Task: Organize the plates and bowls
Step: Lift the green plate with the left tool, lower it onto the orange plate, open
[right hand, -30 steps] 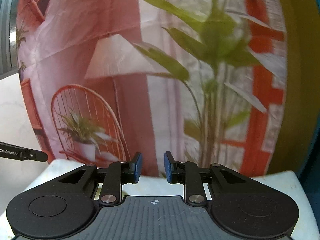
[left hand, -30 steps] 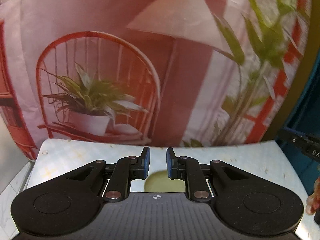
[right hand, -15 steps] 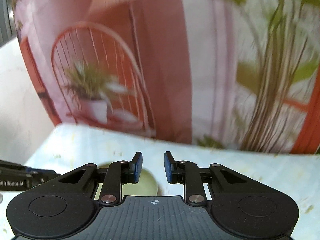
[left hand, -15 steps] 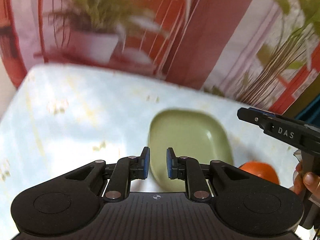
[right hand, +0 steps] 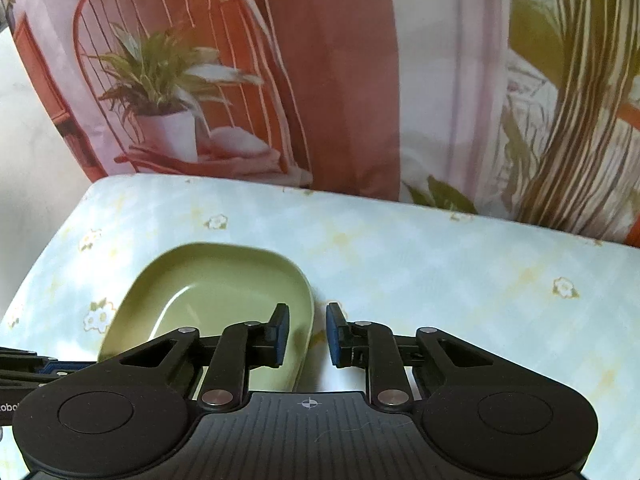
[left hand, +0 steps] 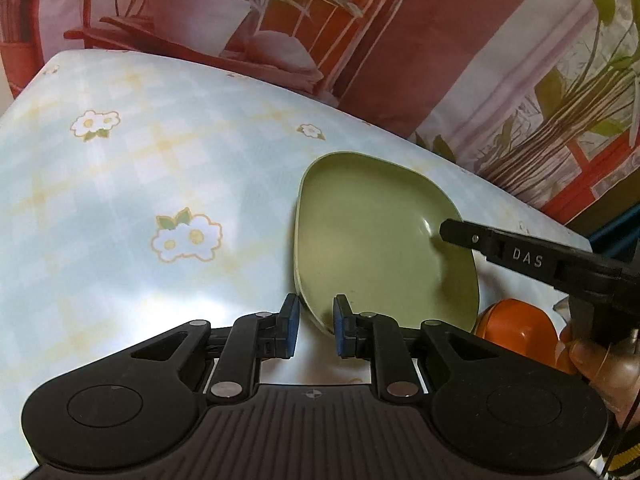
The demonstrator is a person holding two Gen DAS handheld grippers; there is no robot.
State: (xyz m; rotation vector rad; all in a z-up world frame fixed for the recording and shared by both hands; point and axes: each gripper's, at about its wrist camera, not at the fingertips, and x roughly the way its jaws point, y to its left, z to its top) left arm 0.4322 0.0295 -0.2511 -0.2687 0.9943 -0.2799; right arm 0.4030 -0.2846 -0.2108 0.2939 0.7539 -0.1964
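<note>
We hold our left tongs point(left hand: 314, 330) parted and empty, its blue pads straddling the near rim of the green plate point(left hand: 372, 240), which lies flat on the desk point(left hand: 120, 184) toward its far edge, by the printed curtain point(right hand: 344, 80). Our right tongs point(right hand: 307, 336) also stand parted with nothing between them, the left pad over the plate's right side and the right pad over bare flowered cloth. An orange bowl point(left hand: 516, 320) sits just beside the plate's near right corner, partly hidden by our right hand point(left hand: 600, 360).
</note>
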